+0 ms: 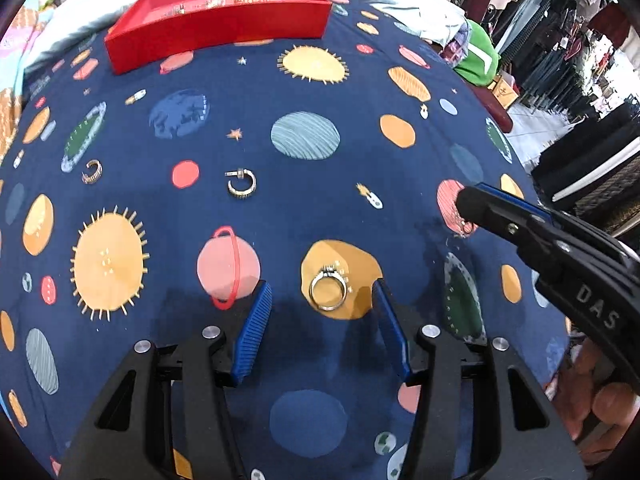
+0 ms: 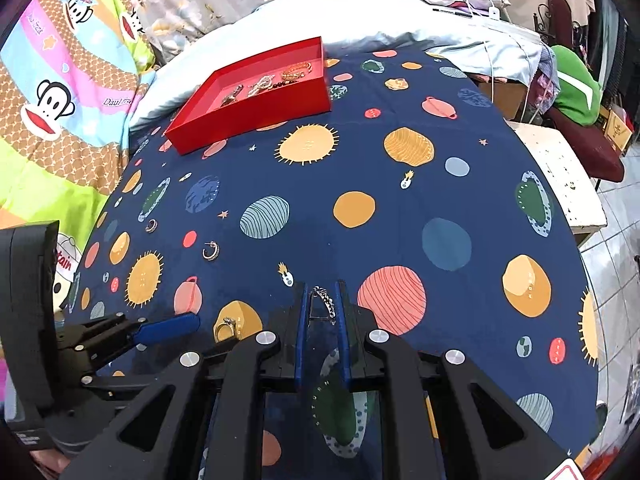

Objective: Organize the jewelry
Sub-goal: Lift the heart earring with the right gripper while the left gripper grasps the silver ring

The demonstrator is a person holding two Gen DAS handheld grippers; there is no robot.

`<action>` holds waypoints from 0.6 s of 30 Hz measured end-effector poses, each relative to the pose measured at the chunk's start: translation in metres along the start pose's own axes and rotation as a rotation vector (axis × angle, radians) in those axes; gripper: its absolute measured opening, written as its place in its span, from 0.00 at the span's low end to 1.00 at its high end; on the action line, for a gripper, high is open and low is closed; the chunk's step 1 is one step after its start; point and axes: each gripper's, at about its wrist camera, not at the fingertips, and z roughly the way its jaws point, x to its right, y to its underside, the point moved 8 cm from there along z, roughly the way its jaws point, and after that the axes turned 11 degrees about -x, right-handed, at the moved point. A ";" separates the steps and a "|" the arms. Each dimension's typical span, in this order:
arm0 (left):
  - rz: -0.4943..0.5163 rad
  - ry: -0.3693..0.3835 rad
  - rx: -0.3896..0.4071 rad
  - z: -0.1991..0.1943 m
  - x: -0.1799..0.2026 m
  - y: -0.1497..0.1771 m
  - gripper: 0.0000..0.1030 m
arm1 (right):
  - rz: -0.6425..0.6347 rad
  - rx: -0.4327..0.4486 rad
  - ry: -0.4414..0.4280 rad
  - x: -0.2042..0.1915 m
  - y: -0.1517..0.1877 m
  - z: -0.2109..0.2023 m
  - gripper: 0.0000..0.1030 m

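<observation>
Hovering over the planet-print cloth (image 1: 320,208), the left gripper (image 1: 322,300) stands unclenched around a silver ring (image 1: 329,291), pads clear of it. Nearer than the red tray (image 2: 256,110), the right gripper (image 2: 322,308) pinches a chain (image 2: 325,300).

The jewellery pieces (image 2: 264,82) inside the far open red rectangular tray (image 2: 248,114) are too small to tell apart.

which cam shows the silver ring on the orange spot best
The left wrist view: the silver ring lies whole and close between the open left gripper fingers, its setting visible. In the right wrist view the ring is smaller, off to the side and partly cut off by the gripper body.
</observation>
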 end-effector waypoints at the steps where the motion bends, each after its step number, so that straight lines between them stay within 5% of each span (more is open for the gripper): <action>1: 0.006 -0.006 0.003 0.000 0.001 -0.001 0.48 | 0.000 0.001 -0.001 0.000 0.000 0.000 0.12; 10: 0.029 -0.068 0.039 0.000 -0.003 -0.002 0.18 | -0.005 0.006 -0.018 -0.004 0.002 -0.001 0.12; 18: 0.007 -0.055 0.055 -0.010 -0.013 0.001 0.18 | -0.012 0.009 -0.033 -0.010 0.001 -0.003 0.12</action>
